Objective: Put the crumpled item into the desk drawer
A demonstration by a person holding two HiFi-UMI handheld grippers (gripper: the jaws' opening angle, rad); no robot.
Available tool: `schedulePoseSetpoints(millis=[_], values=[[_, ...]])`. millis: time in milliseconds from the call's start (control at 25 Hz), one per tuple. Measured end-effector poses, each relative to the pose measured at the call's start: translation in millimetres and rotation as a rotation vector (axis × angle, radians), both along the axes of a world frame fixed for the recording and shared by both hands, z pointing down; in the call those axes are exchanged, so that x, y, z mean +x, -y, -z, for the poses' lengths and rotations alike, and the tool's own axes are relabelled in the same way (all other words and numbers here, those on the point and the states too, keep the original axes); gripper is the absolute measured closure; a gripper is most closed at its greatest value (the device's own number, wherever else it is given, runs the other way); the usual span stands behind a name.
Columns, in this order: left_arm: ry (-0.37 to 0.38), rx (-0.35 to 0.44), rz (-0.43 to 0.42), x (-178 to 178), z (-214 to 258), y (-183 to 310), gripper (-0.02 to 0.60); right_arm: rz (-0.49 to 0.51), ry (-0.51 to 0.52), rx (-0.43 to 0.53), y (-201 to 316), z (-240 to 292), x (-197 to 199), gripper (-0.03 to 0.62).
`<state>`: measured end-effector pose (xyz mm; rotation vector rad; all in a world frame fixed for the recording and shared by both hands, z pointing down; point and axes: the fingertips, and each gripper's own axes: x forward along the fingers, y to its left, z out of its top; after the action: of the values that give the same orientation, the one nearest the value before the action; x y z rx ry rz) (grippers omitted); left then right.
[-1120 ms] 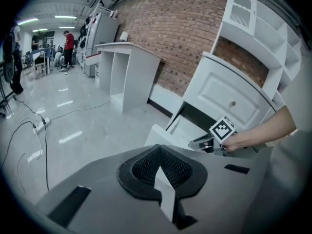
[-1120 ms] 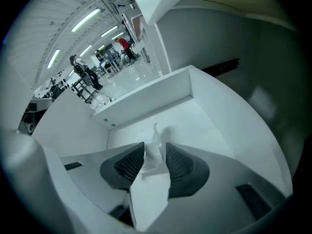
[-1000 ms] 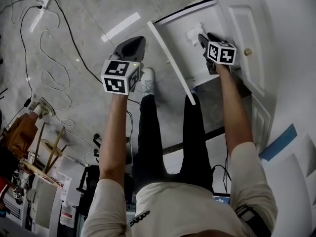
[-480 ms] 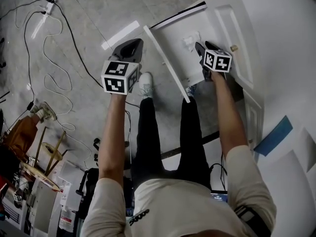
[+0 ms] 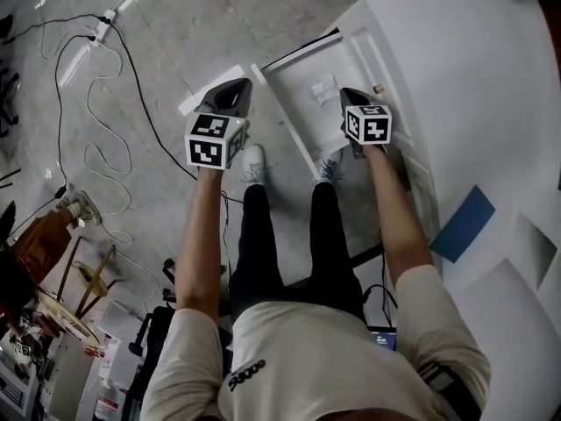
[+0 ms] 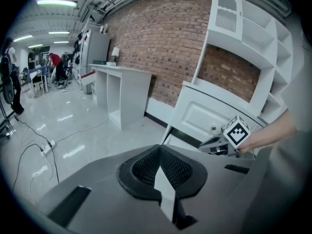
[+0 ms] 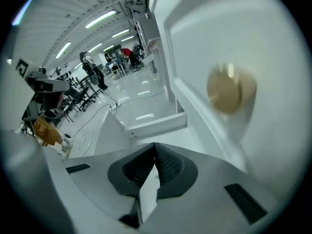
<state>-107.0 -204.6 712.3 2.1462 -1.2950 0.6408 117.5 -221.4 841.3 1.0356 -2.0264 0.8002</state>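
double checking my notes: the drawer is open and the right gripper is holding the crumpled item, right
Only the grip is wrong. The drawer is open, but the right gripper holds nothing: the right gripper view shows its jaws, which have just closed, together with nothing between them. The crumpled item lies in the drawer in the head view.

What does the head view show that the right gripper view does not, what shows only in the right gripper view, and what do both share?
Only the head view: the crumpled item lying in the drawer, the left gripper, and the person's legs.
Only the right gripper view: how the jaws of the right gripper stand, just closed, with nothing between them, and people far down the hall.
Both: that gripper, the open drawer, the white desk and a cable on the floor.
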Motion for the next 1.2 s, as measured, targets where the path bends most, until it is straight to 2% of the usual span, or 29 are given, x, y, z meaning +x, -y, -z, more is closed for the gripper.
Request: schedulePoseSetpoints(millis=[320, 520, 680, 920, 1200], values=[[0.028, 0.043, -0.009, -5, 69, -16, 0.569, 0.131, -0.006, 0.127, 3, 112, -22, 0.588], [0.061, 0.087, -0.046, -2, 122, -13, 0.569, 0.152, -0.024, 0.216, 8, 183, -15, 0.588], [0.076, 0.164, -0.073, 1, 179, -1, 0.569, 0.176, -0.059, 0.33, 23, 254, -12, 0.588], [0.086, 0.294, -0.109, 12, 264, 13, 0.569, 0.17, -0.047, 0.496, 41, 364, -5, 0.588], [0.075, 0.414, -0.117, 22, 340, -4, 0.569, 0.153, 0.002, 0.653, 23, 469, 1, 0.588]])
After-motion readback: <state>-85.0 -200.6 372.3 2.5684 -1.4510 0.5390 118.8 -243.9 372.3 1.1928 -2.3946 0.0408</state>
